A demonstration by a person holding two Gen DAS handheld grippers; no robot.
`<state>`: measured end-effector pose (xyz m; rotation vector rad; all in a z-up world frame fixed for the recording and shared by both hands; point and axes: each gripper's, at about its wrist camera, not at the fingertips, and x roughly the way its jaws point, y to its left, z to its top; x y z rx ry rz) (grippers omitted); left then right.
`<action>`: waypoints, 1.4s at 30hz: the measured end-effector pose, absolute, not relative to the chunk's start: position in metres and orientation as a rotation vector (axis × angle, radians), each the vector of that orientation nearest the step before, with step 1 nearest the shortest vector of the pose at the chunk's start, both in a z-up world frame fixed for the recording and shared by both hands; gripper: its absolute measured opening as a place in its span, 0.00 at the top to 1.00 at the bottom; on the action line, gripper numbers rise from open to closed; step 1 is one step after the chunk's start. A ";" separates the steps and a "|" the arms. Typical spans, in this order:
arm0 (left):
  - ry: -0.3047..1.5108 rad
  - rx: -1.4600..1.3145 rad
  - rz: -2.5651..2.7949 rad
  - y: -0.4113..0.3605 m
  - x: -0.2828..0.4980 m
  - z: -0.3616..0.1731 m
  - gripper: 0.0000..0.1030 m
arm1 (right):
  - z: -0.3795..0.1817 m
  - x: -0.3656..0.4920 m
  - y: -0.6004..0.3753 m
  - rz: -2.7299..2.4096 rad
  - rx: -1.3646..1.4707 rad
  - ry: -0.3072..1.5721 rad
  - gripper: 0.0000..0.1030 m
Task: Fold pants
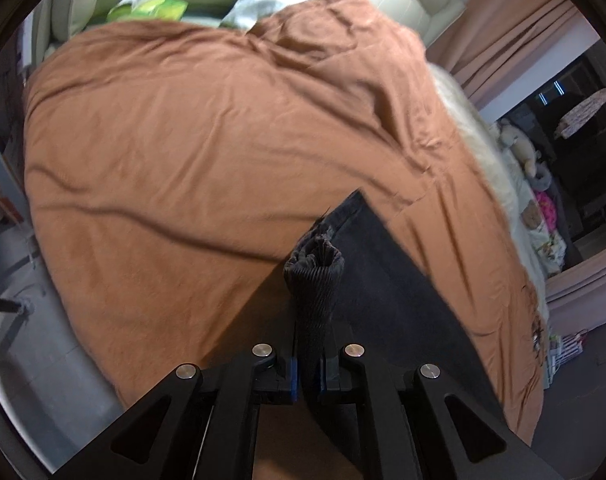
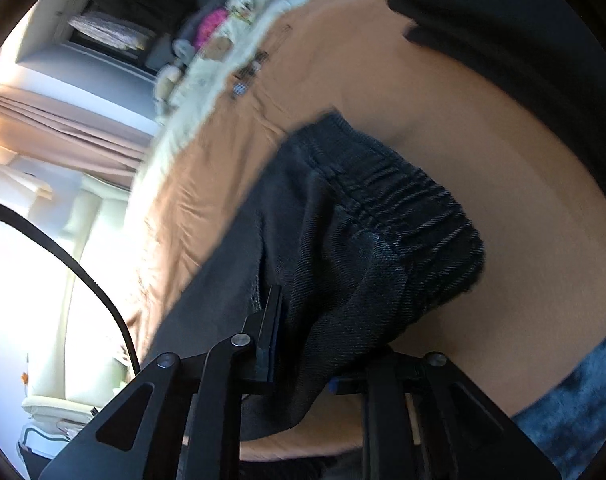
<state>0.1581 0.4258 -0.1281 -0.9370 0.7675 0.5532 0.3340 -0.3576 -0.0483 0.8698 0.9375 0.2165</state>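
Covering the bed, one rust-brown blanket [image 1: 175,152] of soft, lightly creased cloth is seen, its wrinkles running in long shallow ridges. One pair of dark charcoal pants [image 2: 343,248] of coarse twilled denim is spread across it near the front edge, with a gathered, ribbed elastic waistband [image 2: 403,196]. One pale fuzzy throw [image 2: 191,108] is seen along the blanket's far side, and soft toys are heaped beyond it, too blurred to be counted. Two black tools are counted. A bunched, pleated fold of the pants is pinched between the nearly closed jaws of the left tool [image 1: 312,376]. A thicker fold of the fabric lies between the narrowly parted jaws of the right tool [image 2: 303,368]; whether it is pressed cannot be told.
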 end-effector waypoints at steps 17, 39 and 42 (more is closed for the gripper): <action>0.806 -0.900 0.610 0.414 0.134 -0.149 0.40 | -0.090 0.361 -0.378 0.394 1.203 0.896 0.31; 0.764 -0.840 0.526 0.359 0.153 -0.107 0.40 | -0.138 0.378 -0.428 0.293 1.441 0.771 0.42; 0.758 -0.835 0.515 0.353 0.155 -0.103 0.40 | -0.133 0.386 -0.433 0.268 1.441 0.757 0.70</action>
